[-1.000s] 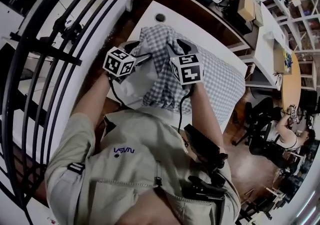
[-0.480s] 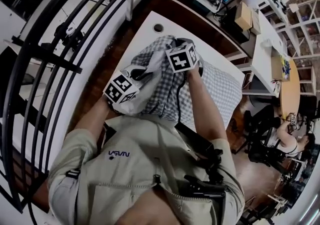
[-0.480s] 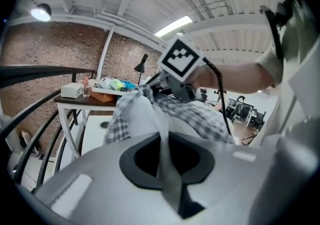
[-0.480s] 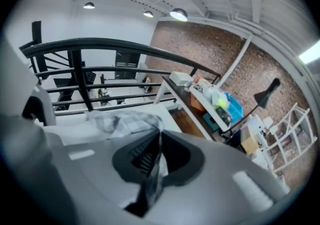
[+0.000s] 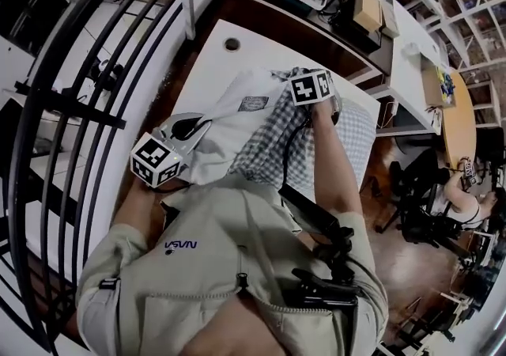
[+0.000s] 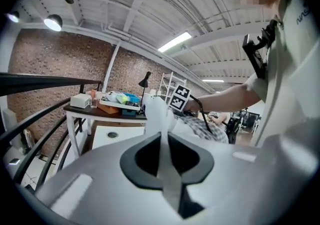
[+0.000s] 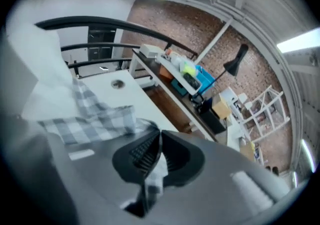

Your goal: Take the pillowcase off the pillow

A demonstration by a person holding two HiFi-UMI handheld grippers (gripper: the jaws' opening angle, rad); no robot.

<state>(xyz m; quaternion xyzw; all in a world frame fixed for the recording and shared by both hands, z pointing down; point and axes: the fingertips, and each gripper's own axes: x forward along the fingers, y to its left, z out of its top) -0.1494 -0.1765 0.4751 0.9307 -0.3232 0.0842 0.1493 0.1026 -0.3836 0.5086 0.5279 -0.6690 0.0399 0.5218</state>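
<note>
Fabric fills both grips. The left gripper (image 6: 162, 141) has just been closing its jaws, and they now pinch a fold of the white pillow (image 6: 156, 114) that rises just past its tips. From there the pillow stretches ahead toward the right gripper (image 7: 155, 161), whose marker cube stands beyond it. The right gripper's jaws are clamped together on a strip of the checked pillowcase (image 7: 90, 114), which hangs through them and bunches just ahead and to the left of the tips. In the head view the bare pillow lies between the two grippers, and the pillowcase covers its end under the right one. Ahead of the right gripper, the white table (image 7: 132, 94) shows a round cable hole (image 7: 117, 84). Farther off stands a cluttered dark desk (image 7: 170, 81) with a black lamp (image 7: 235, 61).
</note>
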